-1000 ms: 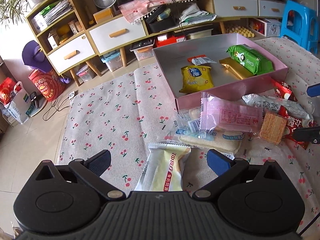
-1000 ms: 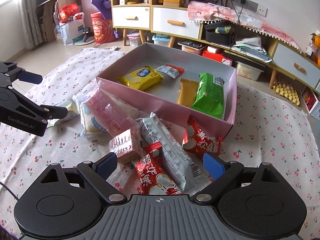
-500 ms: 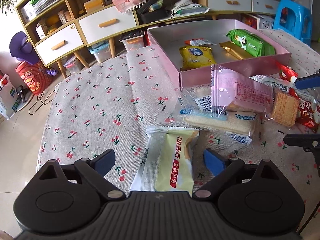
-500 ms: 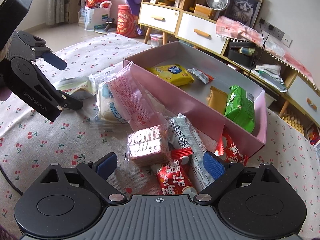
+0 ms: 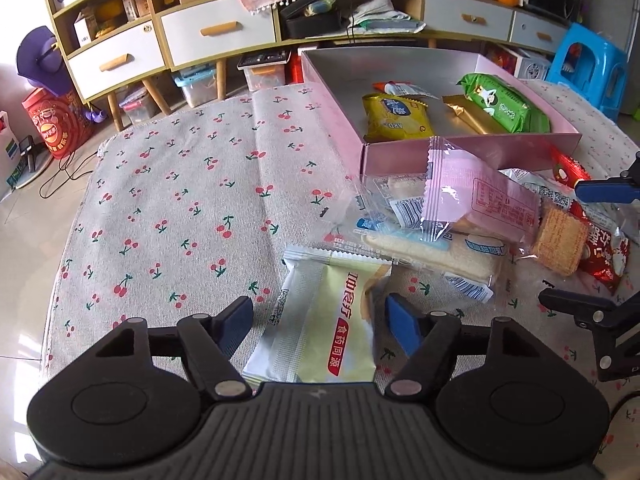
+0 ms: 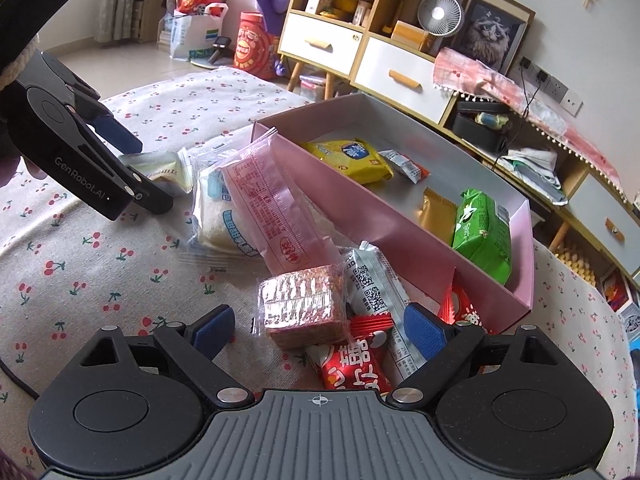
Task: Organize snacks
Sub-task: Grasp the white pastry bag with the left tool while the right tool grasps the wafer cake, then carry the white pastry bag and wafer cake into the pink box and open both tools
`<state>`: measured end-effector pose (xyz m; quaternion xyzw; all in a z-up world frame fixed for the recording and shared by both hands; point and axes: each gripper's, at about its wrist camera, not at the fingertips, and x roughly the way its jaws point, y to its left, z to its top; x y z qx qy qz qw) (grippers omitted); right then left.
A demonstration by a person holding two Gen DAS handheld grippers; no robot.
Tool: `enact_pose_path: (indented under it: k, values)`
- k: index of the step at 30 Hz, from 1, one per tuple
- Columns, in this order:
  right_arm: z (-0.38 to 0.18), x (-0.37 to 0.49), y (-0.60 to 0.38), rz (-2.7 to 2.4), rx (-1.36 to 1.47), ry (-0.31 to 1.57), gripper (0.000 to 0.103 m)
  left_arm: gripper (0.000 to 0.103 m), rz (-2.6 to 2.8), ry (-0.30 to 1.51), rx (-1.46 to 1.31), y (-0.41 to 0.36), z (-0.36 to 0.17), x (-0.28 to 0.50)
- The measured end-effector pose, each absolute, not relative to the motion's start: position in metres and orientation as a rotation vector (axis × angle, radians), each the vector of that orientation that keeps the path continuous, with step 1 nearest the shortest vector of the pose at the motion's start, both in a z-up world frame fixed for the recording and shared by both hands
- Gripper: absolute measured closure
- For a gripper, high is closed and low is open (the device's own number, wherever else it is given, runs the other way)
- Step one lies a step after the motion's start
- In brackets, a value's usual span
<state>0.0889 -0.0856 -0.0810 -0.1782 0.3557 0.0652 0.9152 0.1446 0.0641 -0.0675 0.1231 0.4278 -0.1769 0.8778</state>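
Observation:
A pink box (image 5: 460, 148) (image 6: 400, 224) holds a yellow pack (image 5: 394, 116), a gold pack (image 5: 468, 114), a green pack (image 5: 502, 106) and a small sachet. Loose snacks lie in front of it on the cherry cloth. My left gripper (image 5: 318, 322) is open, its fingers on either side of a cream and silver packet (image 5: 320, 320); it also shows in the right wrist view (image 6: 136, 176). My right gripper (image 6: 320, 330) is open around a clear-wrapped wafer block (image 6: 302, 304) and a red packet (image 6: 352, 364).
A pink wrapper (image 5: 480, 196), a rice cracker pack (image 5: 436, 252) and a silver bar (image 6: 372, 284) lie in the pile. Behind stand a shelf unit with drawers (image 5: 200, 36) and a blue stool (image 5: 588, 68). The cloth's left edge (image 5: 76, 216) drops to the floor.
My left gripper has come lower and closer over the cream packet, and its fingers now straddle it. My right gripper has moved left and down over the wafer block.

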Motion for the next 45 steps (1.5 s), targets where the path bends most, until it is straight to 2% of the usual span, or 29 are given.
enact_pose_path:
  k: [4, 8, 12, 13, 14, 15, 45]
  values:
    - [-0.08, 0.089, -0.084, 0.138, -0.367, 0.73, 0.015, 0.04, -0.376, 0.902, 0.242, 0.064, -0.066, 0.145]
    - [-0.079, 0.089, -0.082, 0.139, -0.378, 0.729, 0.027, 0.049, -0.377, 0.911, 0.233, 0.064, -0.065, 0.144]
    - [-0.077, 0.089, -0.082, 0.141, -0.381, 0.725, 0.038, 0.051, -0.36, 0.919, 0.223, 0.065, -0.064, 0.144]
    - [-0.077, 0.088, -0.081, 0.143, -0.391, 0.726, 0.042, 0.051, -0.351, 0.924, 0.217, 0.065, -0.064, 0.145]
    - [-0.077, 0.088, -0.079, 0.15, -0.402, 0.728, 0.053, 0.052, -0.339, 0.928, 0.211, 0.065, -0.064, 0.146]
    - [-0.078, 0.089, -0.078, 0.16, -0.405, 0.737, 0.059, 0.052, -0.326, 0.932, 0.207, 0.065, -0.063, 0.146]
    - [-0.049, 0.095, -0.088, 0.104, -0.154, 0.902, 0.06, 0.056, -0.18, 1.021, 0.065, 0.063, -0.048, 0.143]
